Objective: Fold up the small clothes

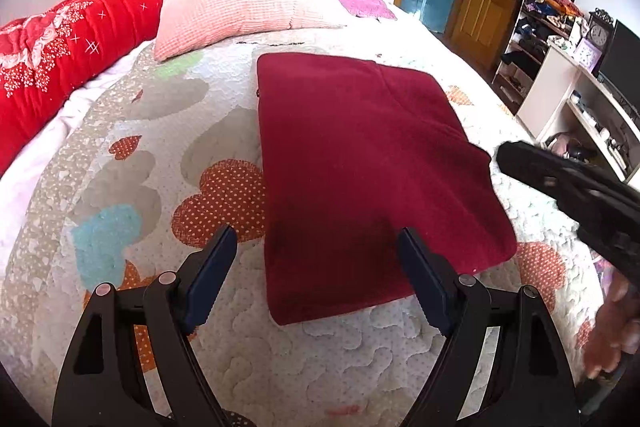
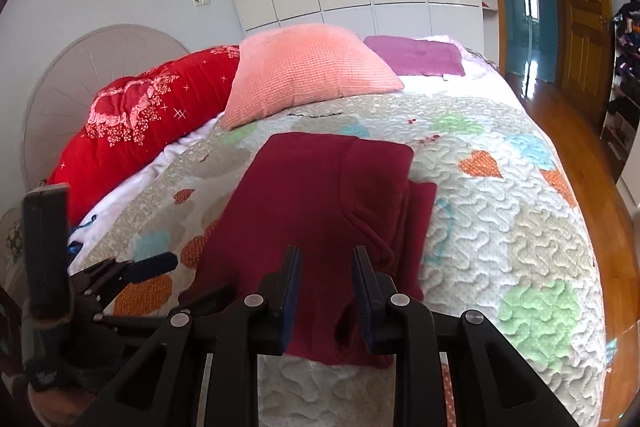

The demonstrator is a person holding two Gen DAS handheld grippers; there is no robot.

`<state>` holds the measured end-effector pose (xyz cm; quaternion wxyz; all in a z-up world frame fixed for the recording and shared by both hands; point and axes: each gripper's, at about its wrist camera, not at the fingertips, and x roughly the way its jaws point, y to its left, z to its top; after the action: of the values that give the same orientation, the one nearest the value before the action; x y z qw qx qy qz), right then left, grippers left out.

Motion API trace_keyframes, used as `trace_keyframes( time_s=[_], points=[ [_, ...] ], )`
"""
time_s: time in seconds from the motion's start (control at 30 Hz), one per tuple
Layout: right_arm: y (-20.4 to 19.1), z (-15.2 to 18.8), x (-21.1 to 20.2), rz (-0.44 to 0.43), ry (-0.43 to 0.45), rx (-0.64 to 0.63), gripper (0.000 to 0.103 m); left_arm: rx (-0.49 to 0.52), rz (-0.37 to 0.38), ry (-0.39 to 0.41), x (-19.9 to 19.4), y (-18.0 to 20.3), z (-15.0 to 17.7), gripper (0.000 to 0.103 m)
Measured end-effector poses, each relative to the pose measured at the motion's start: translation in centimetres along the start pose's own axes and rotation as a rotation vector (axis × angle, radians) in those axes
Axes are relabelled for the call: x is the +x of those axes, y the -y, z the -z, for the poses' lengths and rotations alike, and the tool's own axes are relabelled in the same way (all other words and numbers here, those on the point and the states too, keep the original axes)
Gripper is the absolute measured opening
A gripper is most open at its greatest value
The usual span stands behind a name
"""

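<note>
A dark red garment (image 1: 360,155) (image 2: 312,195) lies folded into a rough rectangle on the patterned bed quilt (image 1: 160,187) (image 2: 500,227). My left gripper (image 1: 316,233) hovers wide open over the garment's near left corner, nothing between its pads. In the right wrist view one of its fingers (image 2: 154,264) shows at the lower left. My right gripper (image 2: 326,251) hangs over the garment's near right part. Its jaws stand a narrow gap apart and pinch no cloth. In the left wrist view the right gripper (image 1: 506,157) sits beside the garment's right edge.
A pink pillow (image 1: 236,7) (image 2: 308,71), a red floral duvet (image 1: 60,43) (image 2: 156,123) and a purple cloth (image 1: 360,1) (image 2: 416,55) lie at the bed's far side. White shelves (image 1: 580,99) and wooden floor (image 2: 568,115) are to the right. A hand (image 1: 616,323) holds the right gripper.
</note>
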<state>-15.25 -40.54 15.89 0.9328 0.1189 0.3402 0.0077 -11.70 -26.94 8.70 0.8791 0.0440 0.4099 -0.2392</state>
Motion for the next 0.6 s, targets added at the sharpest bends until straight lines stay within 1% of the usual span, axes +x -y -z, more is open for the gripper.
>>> trace_keyframes(
  time_s=[0.1,0.17,0.2,0.23,0.27,0.3,0.33,0.37,0.4,0.47,0.5,0.6],
  points=[
    [0.4,-0.2,2.0,0.027,-0.018,0.023,0.025,-0.035,0.053,0.010,-0.2,-0.6,-0.5,0.083],
    [1.4,0.3,4.2,0.083,-0.079,0.051,0.026,-0.076,0.105,0.002,0.1,-1.5,-1.1,0.083],
    [2.2,0.6,5.2,0.093,-0.117,0.074,0.028,-0.097,0.128,-0.006,0.4,-1.9,-1.3,0.083],
    [3.1,1.1,5.8,0.060,-0.135,0.120,0.030,-0.124,0.159,-0.020,1.0,-2.6,-1.7,0.083],
    [3.9,1.4,5.6,0.029,-0.120,0.167,0.036,-0.139,0.175,-0.029,1.5,-3.1,-2.0,0.083],
    [4.4,1.5,5.3,0.010,-0.101,0.199,0.046,-0.153,0.187,-0.037,2.1,-3.5,-2.2,0.083],
    [5.0,1.6,4.9,-0.003,-0.076,0.231,0.051,-0.171,0.199,-0.047,2.9,-4.0,-2.6,0.083],
    [5.5,1.5,4.7,-0.002,-0.059,0.251,0.062,-0.185,0.214,-0.054,3.4,-4.2,-2.8,0.083],
    [6.2,1.4,4.6,-0.001,-0.041,0.274,0.070,-0.207,0.247,-0.067,4.2,-4.6,-3.1,0.083],
    [7.3,1.1,5.1,-0.022,-0.030,0.309,0.073,-0.244,0.306,-0.105,5.7,-5.0,-3.4,0.083],
    [8.0,1.0,5.8,-0.052,-0.034,0.335,0.075,-0.265,0.326,-0.129,6.6,-5.2,-3.5,0.083],
    [9.4,0.5,7.8,-0.122,-0.055,0.404,0.079,-0.296,0.333,-0.153,8.2,-5.3,-3.8,0.084]
  ],
)
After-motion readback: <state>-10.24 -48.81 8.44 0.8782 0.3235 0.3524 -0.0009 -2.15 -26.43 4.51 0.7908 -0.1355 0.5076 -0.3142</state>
